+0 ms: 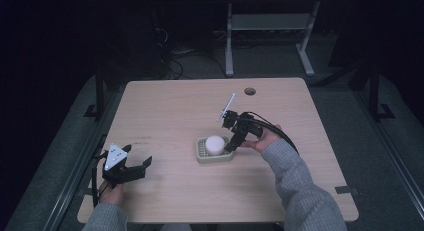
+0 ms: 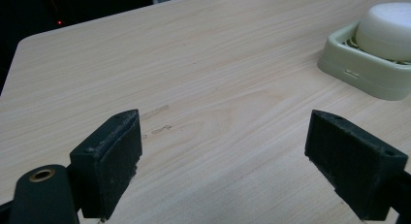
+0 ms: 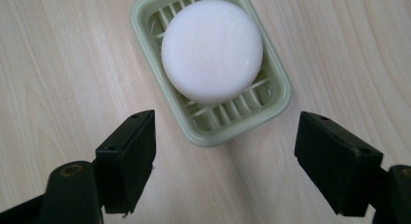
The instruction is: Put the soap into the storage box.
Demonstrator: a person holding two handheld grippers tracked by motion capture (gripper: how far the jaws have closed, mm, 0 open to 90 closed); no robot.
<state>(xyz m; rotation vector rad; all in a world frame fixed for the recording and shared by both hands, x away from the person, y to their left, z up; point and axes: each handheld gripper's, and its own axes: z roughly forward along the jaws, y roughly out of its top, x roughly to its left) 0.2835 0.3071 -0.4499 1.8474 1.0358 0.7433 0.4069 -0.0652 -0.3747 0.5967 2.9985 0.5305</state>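
A round white soap bar [image 1: 214,144] [image 3: 212,50] [image 2: 387,31] lies in a pale green slatted soap dish [image 1: 201,154] [image 3: 278,95] [image 2: 361,71] near the middle of the wooden table [image 1: 170,111]. My right gripper [image 1: 231,141] [image 3: 225,156] hovers just right of the dish, open, its jaws standing wide and empty above the dish's near end. My left gripper [image 1: 139,161] [image 2: 223,161] rests low at the table's front left, open with nothing between its jaws, well apart from the dish.
A round cable hole [image 1: 250,91] sits near the table's far edge. Behind the table stands a grey metal frame [image 1: 270,26] on a dark floor. Bare wood lies between the left gripper and the dish.
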